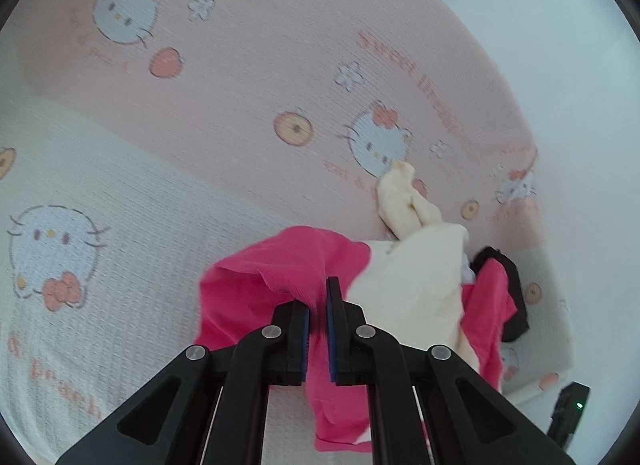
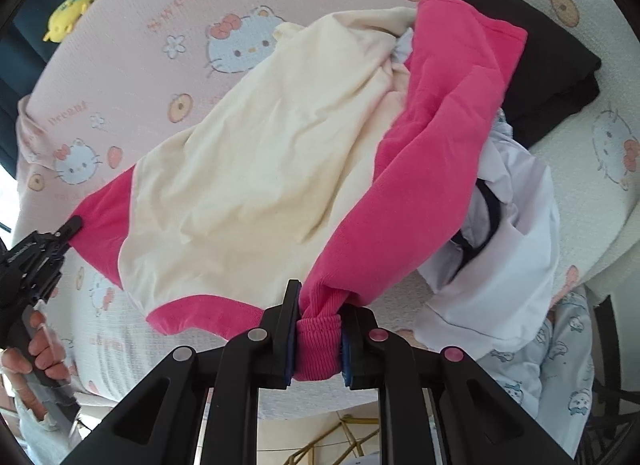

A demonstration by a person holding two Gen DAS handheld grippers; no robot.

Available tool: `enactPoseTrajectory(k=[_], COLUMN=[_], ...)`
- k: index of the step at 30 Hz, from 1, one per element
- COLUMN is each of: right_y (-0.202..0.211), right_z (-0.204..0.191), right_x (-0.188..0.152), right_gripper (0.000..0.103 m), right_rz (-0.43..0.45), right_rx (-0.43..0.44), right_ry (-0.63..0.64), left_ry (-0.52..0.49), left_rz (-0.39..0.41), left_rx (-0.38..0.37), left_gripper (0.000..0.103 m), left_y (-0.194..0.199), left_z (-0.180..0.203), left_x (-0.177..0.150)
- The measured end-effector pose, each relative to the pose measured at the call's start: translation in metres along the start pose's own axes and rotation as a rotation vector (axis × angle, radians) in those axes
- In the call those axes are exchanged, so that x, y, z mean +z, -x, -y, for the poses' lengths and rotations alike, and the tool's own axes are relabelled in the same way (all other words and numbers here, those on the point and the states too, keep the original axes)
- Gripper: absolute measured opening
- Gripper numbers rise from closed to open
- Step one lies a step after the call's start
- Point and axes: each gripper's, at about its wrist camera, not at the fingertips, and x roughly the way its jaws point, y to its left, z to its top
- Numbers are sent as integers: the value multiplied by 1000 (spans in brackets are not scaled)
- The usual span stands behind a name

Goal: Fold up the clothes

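On the bed, over the pink cartoon-cat blanket (image 1: 248,65), I am holding my left gripper (image 1: 318,321) pointing down at the pink and cream top (image 1: 280,265). Its jaws are squeezed nearly together on a thin bit of the top's pink edge, so I am pinching that side and it cannot slip away. The cream middle is lying to the right of my fingers, and one cream sleeve (image 1: 404,201) is sticking out onto the blanket. A black garment (image 1: 508,285) is sitting past the top, near the bed's edge.

In the right wrist view, my right gripper (image 2: 318,339) is gripping the bunched ribbed cuff (image 2: 318,349) of the pink sleeve. The jaws are standing a little apart because the cuff is thick, and the pads are pressing on it from both sides. The pink and cream top (image 2: 256,169) is stretching out between my two grippers, so I think I am pulling it flat before I fold it. My left gripper (image 2: 74,223) is showing far to the left, nipping the pink corner, with my hand (image 2: 40,349) under it. A white garment (image 2: 512,249) and the black garment (image 2: 552,65) are lying beside the top, waiting.
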Motion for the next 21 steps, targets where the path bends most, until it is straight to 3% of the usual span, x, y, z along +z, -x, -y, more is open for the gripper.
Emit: enactPoseTrajectory(k=[1, 2, 6, 8, 9, 12, 16, 21], right_y=[0, 0, 5, 10, 13, 27, 43, 46], right_z=[2, 4, 14, 20, 24, 33, 39, 55], right_x=[0, 0, 0, 1, 2, 3, -1, 2], right_gripper=[34, 38, 45, 50, 51, 51, 60, 64], right_rz=[-1, 1, 19, 40, 56, 111, 196, 244], right_rx=[-16, -24, -37, -39, -30, 15, 46, 115], right_ry=[-6, -15, -61, -90, -107, -150, -166, -226], left_ry=[-2, -1, 36, 34, 30, 6, -32, -119], left_rz=[-19, -42, -135, -141, -137, -135, -143, -141], left_rx=[-17, -35, -56, -64, -60, -62, -50, -4], left_gripper=[5, 5, 9, 11, 20, 76, 77, 77], left_y=[-1, -3, -9, -7, -5, -4, -10, -19], left_z=[0, -1, -10, -12, -13, -10, -1, 15], left_x=[-1, -2, -8, -11, -12, -13, -11, -17])
